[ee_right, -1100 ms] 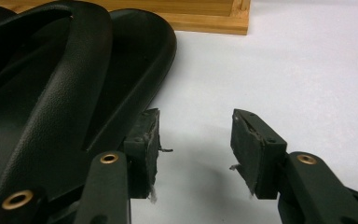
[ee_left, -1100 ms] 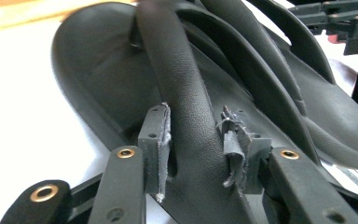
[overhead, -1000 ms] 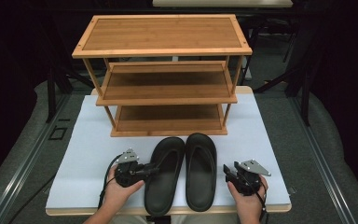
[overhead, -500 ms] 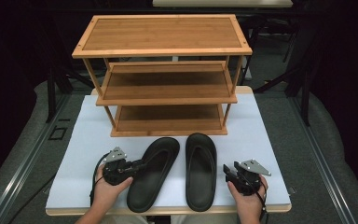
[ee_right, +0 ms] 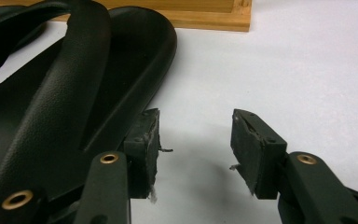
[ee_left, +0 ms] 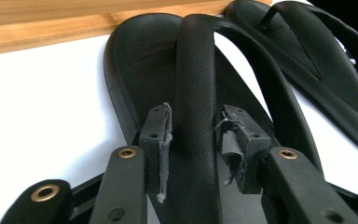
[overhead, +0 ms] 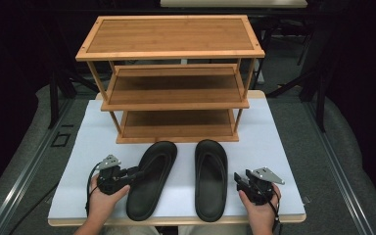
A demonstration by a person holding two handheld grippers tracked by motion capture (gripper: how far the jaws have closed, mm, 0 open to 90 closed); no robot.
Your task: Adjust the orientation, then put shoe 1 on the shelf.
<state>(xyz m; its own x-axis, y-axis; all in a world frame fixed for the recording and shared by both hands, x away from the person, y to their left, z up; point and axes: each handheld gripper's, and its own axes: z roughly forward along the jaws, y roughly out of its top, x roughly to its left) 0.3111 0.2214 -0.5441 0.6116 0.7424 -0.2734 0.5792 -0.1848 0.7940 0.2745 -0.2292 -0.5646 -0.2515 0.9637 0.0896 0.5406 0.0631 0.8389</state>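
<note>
Left tongs [ee_left: 196, 140] straddle the strap [ee_left: 195, 93] of the left sandal [overhead: 152, 178] on the desk [overhead: 93, 142] by the rack [overhead: 171, 88], jaws just opened w/ pads off it, so a lift would slip; right tongs [ee_right: 193, 144] gape empty beside the right sandal [overhead: 210, 178].

The left tongs [overhead: 136, 173] have dragged the left slipper [overhead: 152, 178] sideways, away from the right slipper [overhead: 210, 178]; it now lies slanted. Their jaws have just been opening, strap between them.
</note>
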